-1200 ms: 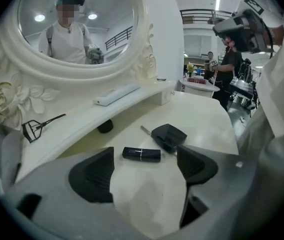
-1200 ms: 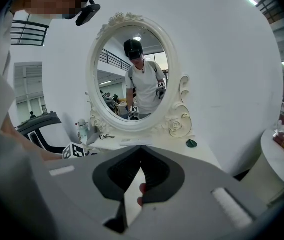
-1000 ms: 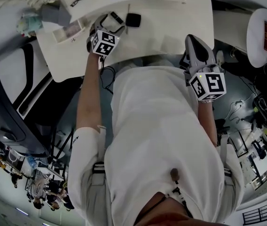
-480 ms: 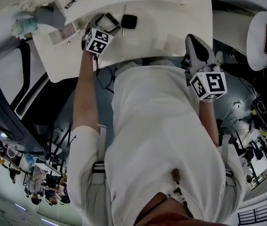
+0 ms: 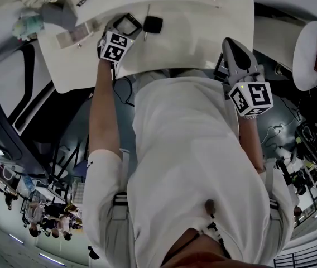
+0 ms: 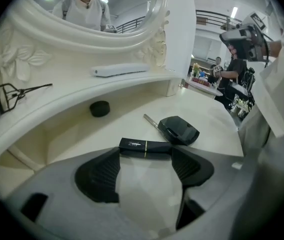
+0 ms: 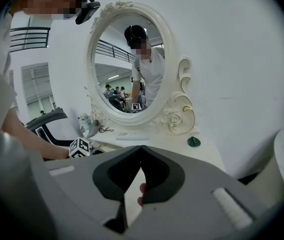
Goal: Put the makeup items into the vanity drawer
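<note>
The left tool (image 6: 146, 158) has its jaws spread; they have just been closing, with the black tube (image 6: 145, 146) lying crosswise at their tips on the desk (image 6: 212, 119). Just beyond sits a black compact (image 6: 180, 129), and farther back a round black pot (image 6: 99, 108). The right tool (image 7: 141, 156) is pressed together and empty.

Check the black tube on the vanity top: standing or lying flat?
Lying flat: the black tube rests on its side, lengthwise across the vanity top.
</note>
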### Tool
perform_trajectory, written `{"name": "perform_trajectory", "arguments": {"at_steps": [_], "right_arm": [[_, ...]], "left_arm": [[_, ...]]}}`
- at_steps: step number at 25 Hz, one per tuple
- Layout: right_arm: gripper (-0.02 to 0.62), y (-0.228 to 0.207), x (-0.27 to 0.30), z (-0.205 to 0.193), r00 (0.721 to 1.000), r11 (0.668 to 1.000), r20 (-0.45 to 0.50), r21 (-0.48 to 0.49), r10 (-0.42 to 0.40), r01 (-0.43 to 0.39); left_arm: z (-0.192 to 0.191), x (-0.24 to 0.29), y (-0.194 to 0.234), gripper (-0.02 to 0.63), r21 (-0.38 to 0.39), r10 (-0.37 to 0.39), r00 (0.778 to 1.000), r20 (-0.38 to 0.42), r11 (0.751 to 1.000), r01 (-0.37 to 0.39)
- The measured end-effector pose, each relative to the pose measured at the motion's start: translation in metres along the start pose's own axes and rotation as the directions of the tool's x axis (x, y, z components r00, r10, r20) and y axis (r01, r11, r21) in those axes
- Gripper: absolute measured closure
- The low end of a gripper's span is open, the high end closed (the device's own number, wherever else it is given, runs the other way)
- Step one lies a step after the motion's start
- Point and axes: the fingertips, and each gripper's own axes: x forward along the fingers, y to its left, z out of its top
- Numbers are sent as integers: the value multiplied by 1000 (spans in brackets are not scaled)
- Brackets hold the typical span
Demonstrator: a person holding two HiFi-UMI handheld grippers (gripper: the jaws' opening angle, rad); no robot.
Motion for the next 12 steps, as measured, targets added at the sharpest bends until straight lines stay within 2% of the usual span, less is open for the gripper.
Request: {"name": "perform_trajectory", "arguments": {"at_steps": [4,7,12], "right_arm": [[589,10,5,8,1000,1000,13,-1,-1,1],[589,26,10,12,1000,1000,20,-1,-2,2],[589,66,17,11,1000,1000,21,11,11,-11]], "left_arm": [[6,-23,3,279,-153,32,997,71,988,-21],[17,-50,5,279,-215,81,986,147,976,-48],[12,-106,5,279,-318,151,961,232,945,-72]]}}
